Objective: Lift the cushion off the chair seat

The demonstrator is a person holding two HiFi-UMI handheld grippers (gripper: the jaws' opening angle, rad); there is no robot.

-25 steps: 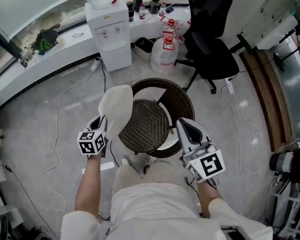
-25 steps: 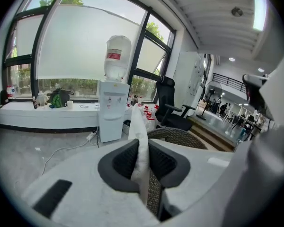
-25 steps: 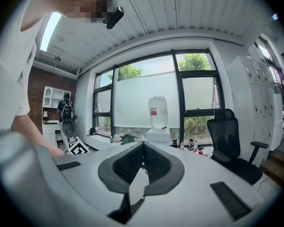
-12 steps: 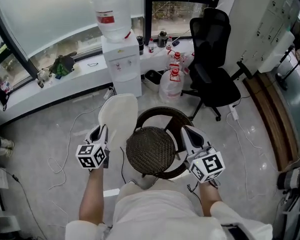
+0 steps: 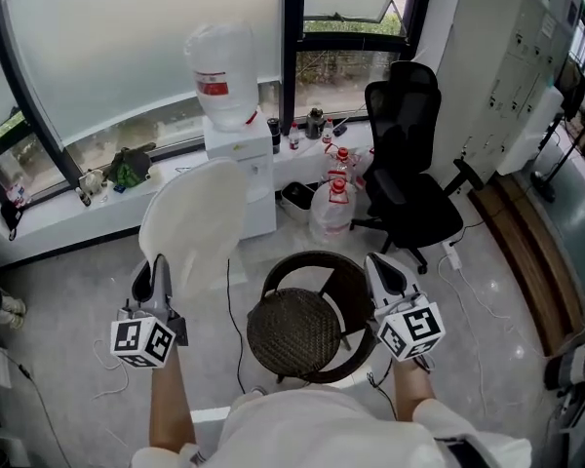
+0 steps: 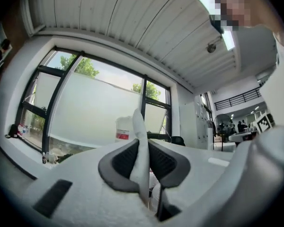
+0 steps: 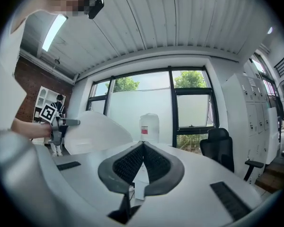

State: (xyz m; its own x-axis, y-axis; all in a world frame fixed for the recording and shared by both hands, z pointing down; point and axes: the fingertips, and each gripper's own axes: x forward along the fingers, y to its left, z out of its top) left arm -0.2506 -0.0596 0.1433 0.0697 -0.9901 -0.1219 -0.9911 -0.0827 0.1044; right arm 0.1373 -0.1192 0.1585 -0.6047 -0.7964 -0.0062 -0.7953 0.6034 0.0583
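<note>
A round wicker chair [image 5: 294,330] stands below as the white cushion [image 5: 195,224] hangs upright in the air off its left side, lower edge pinched in the left gripper [image 5: 159,269]. The right gripper [image 5: 383,269], jaws together, holds nothing.

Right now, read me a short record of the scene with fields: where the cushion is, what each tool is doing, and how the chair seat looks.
cushion: white round flat cushion, held up in the air, clear of the seat, to its left
left tool: shut on the cushion's lower edge
right tool: shut, nothing between the jaws
seat: dark woven round chair seat, bare
behind: white water dispenser, black office chair
</note>
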